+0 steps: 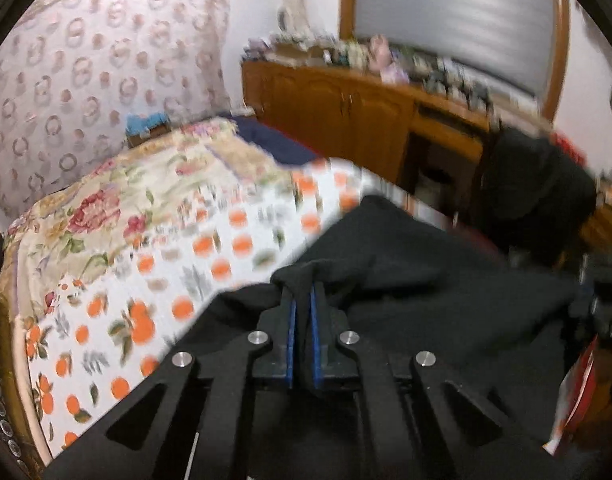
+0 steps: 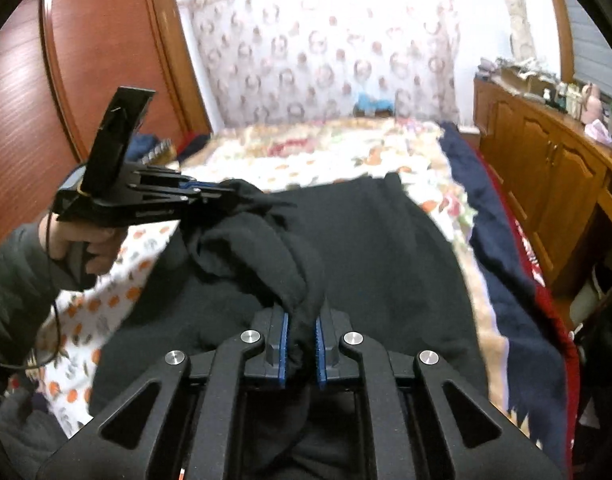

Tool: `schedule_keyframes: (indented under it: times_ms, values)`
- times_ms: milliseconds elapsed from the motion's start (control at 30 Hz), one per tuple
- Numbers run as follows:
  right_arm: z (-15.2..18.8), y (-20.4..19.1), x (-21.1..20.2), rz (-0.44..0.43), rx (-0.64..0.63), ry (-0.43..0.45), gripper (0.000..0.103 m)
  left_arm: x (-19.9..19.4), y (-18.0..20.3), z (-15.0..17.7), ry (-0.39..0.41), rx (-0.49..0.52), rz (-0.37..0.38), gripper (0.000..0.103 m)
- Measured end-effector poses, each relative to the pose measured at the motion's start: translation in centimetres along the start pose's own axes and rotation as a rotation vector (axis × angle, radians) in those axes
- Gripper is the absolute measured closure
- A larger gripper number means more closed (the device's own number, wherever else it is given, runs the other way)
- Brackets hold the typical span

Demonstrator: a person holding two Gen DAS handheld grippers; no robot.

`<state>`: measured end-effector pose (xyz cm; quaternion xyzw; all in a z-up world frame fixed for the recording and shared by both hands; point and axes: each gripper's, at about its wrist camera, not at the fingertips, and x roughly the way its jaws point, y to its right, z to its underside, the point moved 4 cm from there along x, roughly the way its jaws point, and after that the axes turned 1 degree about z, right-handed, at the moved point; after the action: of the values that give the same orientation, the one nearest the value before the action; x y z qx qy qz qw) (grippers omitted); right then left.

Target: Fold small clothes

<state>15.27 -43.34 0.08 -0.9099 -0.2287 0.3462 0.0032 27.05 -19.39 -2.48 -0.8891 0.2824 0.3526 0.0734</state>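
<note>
A: Right wrist view first; close to the camera the right gripper (image 2: 302, 344) has pinched a bunch of the black garment (image 2: 386, 260) between its blue pads (image 2: 283, 350); the cloth fills the gap, so it is closed on it.

B: And the other one?

A: A bit further, on the left, a hand (image 2: 86, 246) holds the left gripper (image 2: 226, 194); it bites the same black garment too, and the cloth hangs between the two in a soft loop.

B: The left wrist view agrees; the left gripper (image 1: 303, 296) is squeezed nearly flat on a thin fold of cloth.

A: Where is the rest of it?

B: Spread on the bed cover with oranges (image 2: 346, 164), close to the near edge; beyond that is the flowered curtain (image 2: 326, 52), and the wooden cabinet (image 2: 546, 176) stands to the right.

A: How will it feel?

B: I think soft, floppy and fairly thick, like fleece; light, not breakable; it will sag and bunch, not stay flat.

A: So where to hold?

B: At corners or the hem, I guess, one gripper each side; pull it gently tight so the fold lies straight.
</note>
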Motion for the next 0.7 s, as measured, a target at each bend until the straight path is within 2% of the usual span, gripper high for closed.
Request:
schedule_keyframes:
  times_ms: [200,300,367,400,467,533,700]
  values:
    - [-1.9,1.6,-3.9,0.037,0.021,0.095,0.096,-0.4,1.1,-5.9,0.103,-0.022,0.027,0.099]
    - [-1.8,3.8,-4.8,0.106,0.077,0.098,0.095,1.2,2.4,-7.2,0.094,-0.003,0.058,0.092]
    - [-1.1,5.4,-4.5,0.171,0.114,0.066,0.093,1.9,2.8,-6.9,0.074,0.009,0.054,0.078]
    - [-0.7,5.9,-4.3,0.201,0.123,0.053,0.089,2.2,2.8,-6.6,0.072,0.011,0.056,0.074]
    - [0.0,6.9,-3.9,0.272,0.126,0.021,0.087,2.2,2.4,-5.7,0.056,0.015,0.060,0.061]
    - [0.5,7.7,-3.7,0.309,0.125,0.011,0.078,2.3,1.9,-4.9,0.035,0.019,0.043,0.060]
    - [-0.9,8.0,-3.7,0.298,0.096,0.042,0.066,1.5,0.2,-2.8,0.007,0.004,-0.001,0.059]
